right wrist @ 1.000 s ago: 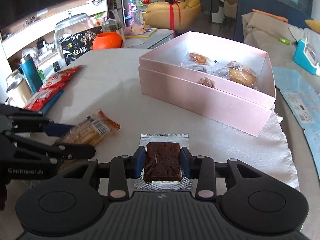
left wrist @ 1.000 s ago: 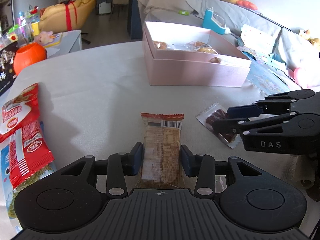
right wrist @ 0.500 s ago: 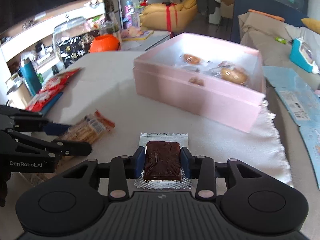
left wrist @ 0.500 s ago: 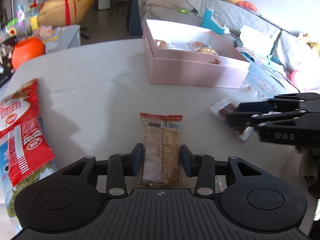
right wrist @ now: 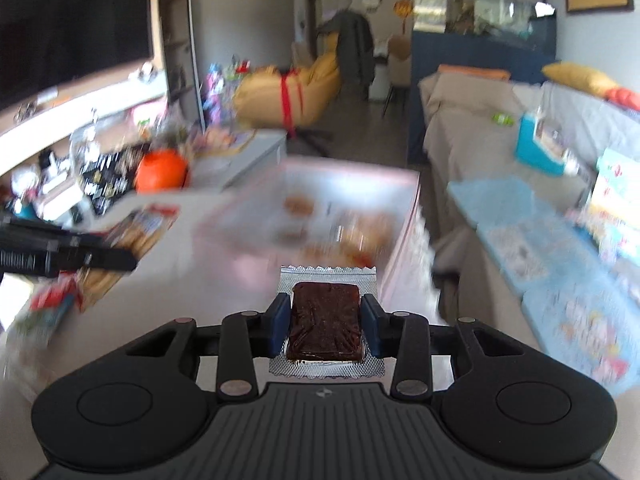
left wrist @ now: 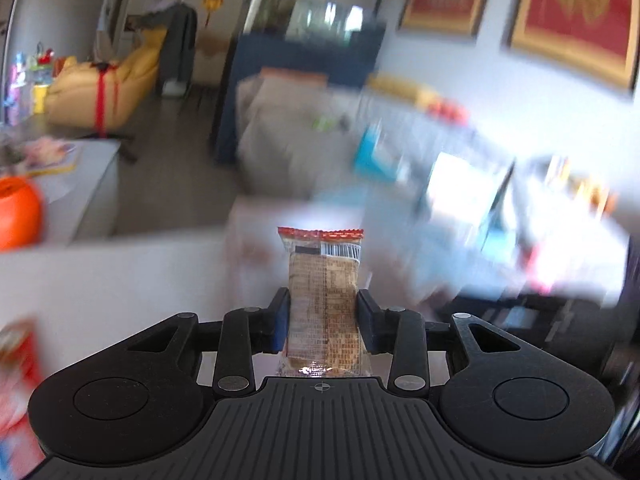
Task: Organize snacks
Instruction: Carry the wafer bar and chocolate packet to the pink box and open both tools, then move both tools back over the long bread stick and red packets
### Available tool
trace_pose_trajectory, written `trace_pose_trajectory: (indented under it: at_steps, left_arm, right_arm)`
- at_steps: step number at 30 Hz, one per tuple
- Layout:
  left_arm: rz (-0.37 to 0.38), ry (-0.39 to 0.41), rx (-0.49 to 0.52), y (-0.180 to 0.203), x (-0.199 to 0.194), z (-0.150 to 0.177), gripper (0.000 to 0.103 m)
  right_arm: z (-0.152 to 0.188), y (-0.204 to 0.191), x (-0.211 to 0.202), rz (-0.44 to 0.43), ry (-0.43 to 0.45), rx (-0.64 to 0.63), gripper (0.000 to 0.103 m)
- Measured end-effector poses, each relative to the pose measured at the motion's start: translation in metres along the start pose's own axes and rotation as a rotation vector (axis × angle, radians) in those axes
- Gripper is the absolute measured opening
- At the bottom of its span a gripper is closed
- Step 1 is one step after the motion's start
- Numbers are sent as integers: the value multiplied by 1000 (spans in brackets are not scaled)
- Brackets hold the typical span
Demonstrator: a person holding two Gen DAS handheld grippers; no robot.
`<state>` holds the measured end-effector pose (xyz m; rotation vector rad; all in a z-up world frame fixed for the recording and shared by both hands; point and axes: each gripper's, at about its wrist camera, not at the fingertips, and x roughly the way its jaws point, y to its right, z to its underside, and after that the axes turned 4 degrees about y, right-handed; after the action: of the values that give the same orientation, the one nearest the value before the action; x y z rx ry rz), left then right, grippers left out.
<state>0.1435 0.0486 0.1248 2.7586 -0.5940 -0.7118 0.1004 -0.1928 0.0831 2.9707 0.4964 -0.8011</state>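
On the far left of the left wrist view an orange pumpkin-shaped pot sits on a low side unit, and a blurred red snack bag lies at the near left edge of the pale tabletop. In the middle the left tongs grip a wafer bar in a clear wrapper with a red crimped top and a barcode — both blue pads press on its sides, and it stands out forward, clear of the tabletop; everything behind it is smeared by motion. In the right wrist view the left tongs show again at the left edge as a dark shape holding the same wafer bar above the tabletop. Further right lies the open pink box, blurred, with several wrapped pastries inside. In the foreground the right tongs clamp a dark brown slab in a silver-edged packet, held in the air just in front of the box's near wall. To the right, blue printed sheets cover a lower surface.
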Motion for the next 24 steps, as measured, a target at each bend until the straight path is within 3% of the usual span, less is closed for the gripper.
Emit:
trace_pose_trajectory:
  at_steps: [1, 3, 4, 7, 10, 13, 17, 24]
  left_arm:
    - [33, -3, -57, -8, 18, -15, 48]
    - [62, -100, -160, -26, 54, -33, 44]
    - [48, -126, -195, -35, 62, -34, 44]
    - [18, -116, -173, -52, 42, -22, 44]
    - [-73, -101, -102, -72, -1, 3, 44]
    - [-258, -105, -56, -95, -48, 32, 44]
    - [-486, -120, -112, -125, -98, 64, 44]
    - [-542, -145, -242, -156, -131, 96, 44]
  right_arm:
    - [-12, 0, 5, 11, 25, 5, 38]
    - [-40, 2, 21, 32, 90, 19, 44]
    - [-51, 3, 32, 43, 92, 14, 61]
    - [-65, 7, 55, 83, 26, 10, 64]
    - [-45, 5, 46, 26, 2, -13, 65]
    - [-18, -6, 40, -67, -75, -23, 66]
    - [13, -48, 44, -198, -184, -114, 67]
    - [30, -147, 27, -502, -244, -261, 67]
